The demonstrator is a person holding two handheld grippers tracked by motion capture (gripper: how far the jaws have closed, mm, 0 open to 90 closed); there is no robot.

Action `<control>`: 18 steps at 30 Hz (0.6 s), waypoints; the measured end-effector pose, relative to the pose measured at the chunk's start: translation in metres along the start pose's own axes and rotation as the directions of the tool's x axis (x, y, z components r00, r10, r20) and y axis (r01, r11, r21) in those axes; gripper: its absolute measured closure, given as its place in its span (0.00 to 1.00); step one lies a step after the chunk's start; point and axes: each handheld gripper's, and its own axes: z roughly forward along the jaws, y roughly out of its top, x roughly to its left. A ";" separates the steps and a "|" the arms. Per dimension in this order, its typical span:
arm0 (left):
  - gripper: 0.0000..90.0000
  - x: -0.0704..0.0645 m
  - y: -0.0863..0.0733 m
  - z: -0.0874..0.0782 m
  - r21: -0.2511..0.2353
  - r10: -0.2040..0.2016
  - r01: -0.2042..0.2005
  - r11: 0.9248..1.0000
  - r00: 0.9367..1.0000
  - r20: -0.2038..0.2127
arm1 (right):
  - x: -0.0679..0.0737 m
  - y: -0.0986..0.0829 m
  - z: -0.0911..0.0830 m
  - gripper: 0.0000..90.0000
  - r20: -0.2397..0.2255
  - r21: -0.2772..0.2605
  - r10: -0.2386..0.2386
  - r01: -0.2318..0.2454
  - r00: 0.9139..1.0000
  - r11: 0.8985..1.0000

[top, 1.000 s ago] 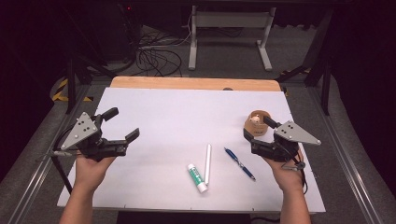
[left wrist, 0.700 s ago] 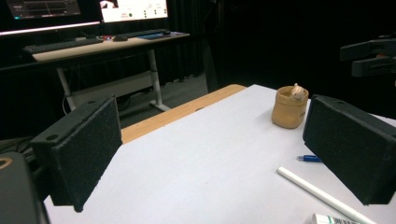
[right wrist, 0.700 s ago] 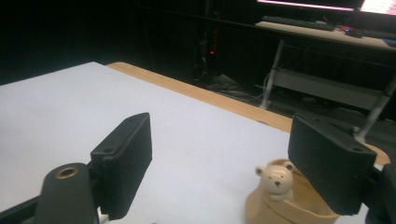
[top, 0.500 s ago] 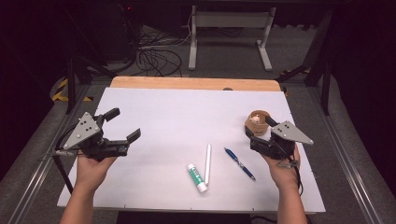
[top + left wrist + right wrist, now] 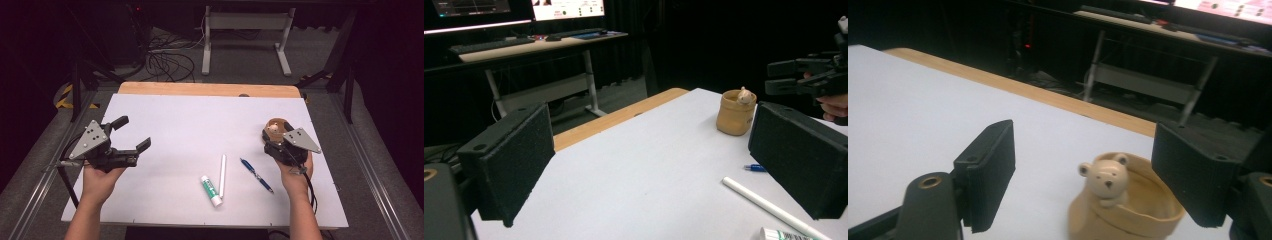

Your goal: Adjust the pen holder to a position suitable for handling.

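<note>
A tan cup (image 5: 272,125) with a small bear figure on its rim stands at the right of the white table sheet (image 5: 200,130). My right gripper (image 5: 276,134) is open just above and behind the cup. In the right gripper view the cup (image 5: 1143,220) and its bear sit low between the spread jaws of the right gripper (image 5: 1093,165), not touched. My left gripper (image 5: 132,133) is open and empty over the left side of the sheet. The left gripper view looks past the wide-apart jaws of the left gripper (image 5: 649,150) to the cup (image 5: 735,112) and the right gripper (image 5: 809,82).
A blue pen (image 5: 256,175), a white stick (image 5: 222,175) and a white tube with green print (image 5: 210,190) lie near the front middle of the sheet. A wooden table edge (image 5: 200,89) runs along the back. Cables and a desk frame (image 5: 245,35) lie beyond on the floor.
My right gripper has moved a little forward and closer to the cup. The left gripper and the things on the sheet have stayed put.
</note>
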 end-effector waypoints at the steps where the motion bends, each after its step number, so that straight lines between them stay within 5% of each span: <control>1: 0.06 0.000 0.000 0.000 0.001 0.004 -0.004 1.000 1.000 0.000 | 0.000 0.000 0.000 0.30 0.000 0.000 0.000 0.000 1.000 1.000; 18: 0.06 0.000 0.000 0.001 0.003 -0.001 0.001 1.000 1.000 -0.001 | -0.008 -0.018 0.035 0.36 0.051 0.043 -0.001 -0.001 0.999 0.999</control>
